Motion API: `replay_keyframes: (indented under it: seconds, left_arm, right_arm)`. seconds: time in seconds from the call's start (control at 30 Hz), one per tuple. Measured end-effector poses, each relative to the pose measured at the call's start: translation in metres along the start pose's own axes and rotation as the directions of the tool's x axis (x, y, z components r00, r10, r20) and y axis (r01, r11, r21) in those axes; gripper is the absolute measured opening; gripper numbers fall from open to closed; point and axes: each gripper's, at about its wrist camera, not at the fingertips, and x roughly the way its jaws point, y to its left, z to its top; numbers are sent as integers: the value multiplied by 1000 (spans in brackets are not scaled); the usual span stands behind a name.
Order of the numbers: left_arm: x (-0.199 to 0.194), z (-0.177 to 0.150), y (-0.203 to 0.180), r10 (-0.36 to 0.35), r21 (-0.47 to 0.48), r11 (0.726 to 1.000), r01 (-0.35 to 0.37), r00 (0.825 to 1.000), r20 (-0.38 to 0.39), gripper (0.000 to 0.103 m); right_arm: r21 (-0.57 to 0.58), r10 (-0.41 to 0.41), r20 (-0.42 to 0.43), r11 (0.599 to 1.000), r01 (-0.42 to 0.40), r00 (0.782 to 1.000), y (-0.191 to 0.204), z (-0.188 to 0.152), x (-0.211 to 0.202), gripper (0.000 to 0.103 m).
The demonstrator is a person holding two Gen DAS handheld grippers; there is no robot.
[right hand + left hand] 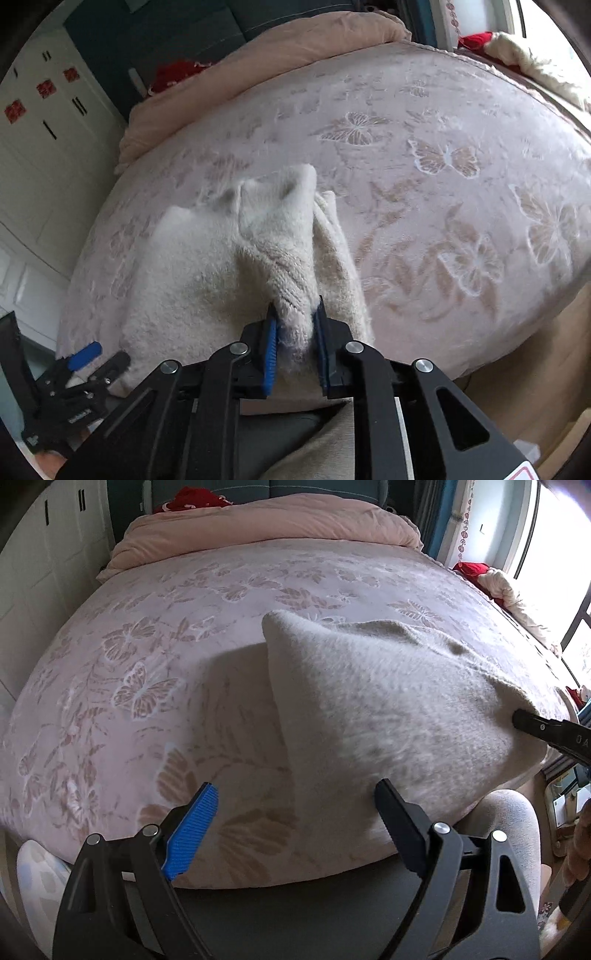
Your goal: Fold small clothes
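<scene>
A cream fluffy knit garment (388,709) lies on the pink butterfly bedspread (147,664), close to the near edge of the bed. In the right wrist view my right gripper (295,321) is shut on a ribbed knit fold of the garment (192,266), lifting it into a ridge above the rest. Its dark finger (522,720) shows at the garment's right side in the left wrist view. My left gripper (295,786) stands open at the garment's near left edge, its black finger over the fabric and its blue pad (195,823) over the bedspread. Nothing is pinched in it. It also appears as the left gripper (105,356) at lower left.
A folded pink duvet (266,524) and a red cloth (192,498) lie at the head of the bed. White wardrobe doors (40,155) stand on the left, a bright window (554,554) on the right. A person's light trouser leg (517,830) is by the bed edge, above wooden floor (535,369).
</scene>
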Motion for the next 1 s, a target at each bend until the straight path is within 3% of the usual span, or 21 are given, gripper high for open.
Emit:
replay_keyframes:
  seconds: [0.1, 0.2, 0.27, 0.33, 0.43, 0.47, 0.53, 0.63, 0.67, 0.7, 0.77, 0.9, 1.0]
  left_arm:
    - [6, -2, -2, -2, 4, 1000, 2, 1000, -20, 85]
    - [6, -5, -4, 9, 20, 1000, -8, 1000, -26, 86]
    - [4, -6, -1, 19, 21, 1000, -19, 1000, -14, 87]
    - [6, -6, 2, 19, 4, 1000, -19, 1000, -17, 88]
    - [12, -8, 4, 19, -11, 1000, -19, 999, -35, 88]
    - [12, -8, 5, 19, -12, 1000, -20, 999, -36, 88]
    - [8, -7, 5, 24, -7, 1000, -25, 999, -30, 88]
    - [-4, -3, 15, 36, -30, 999, -36, 999, -12, 88]
    - [-10, -2, 23, 43, -55, 998, -43, 999, -2, 88]
    - [-14, -2, 31, 54, -78, 996, -53, 999, 2, 88]
    - [-15, -2, 42, 66, -112, 991, -66, 998, -9, 88]
    - [-14, -2, 55, 79, -152, 985, -80, 997, -13, 88]
    - [-9, 0, 51, 68, -152, 986, -70, 998, -19, 88]
  right_arm:
    - [-14, -49, -134, 999, 47, 990, -15, -21, 52, 18]
    - [53, -3, -111, 999, 9, 994, -20, -17, 39, 20]
    - [81, 17, -75, 997, -11, 997, -17, -10, 19, 28]
    - [50, 3, -17, 999, -2, 1000, -4, -2, -4, 28]
    - [-4, 94, 6, 996, -94, 996, 28, 12, -17, 28]
    - [-25, 161, -10, 987, -161, 987, 45, 16, -15, 23]
    - [-87, 218, -51, 971, -222, 975, 77, 17, -5, 18]
    - [-178, 235, -146, 949, -259, 961, 118, 11, 31, 17]
    - [-199, 223, -215, 943, -266, 951, 129, 3, 53, 16]
    - [-252, 156, -274, 941, -228, 949, 137, -7, 81, 14]
    - [-286, 135, -271, 934, -214, 953, 141, -13, 94, 13]
    - [-320, 144, -198, 926, -203, 969, 152, 6, 48, 15]
    - [-371, 72, -261, 913, -169, 963, 150, -8, 79, 11]
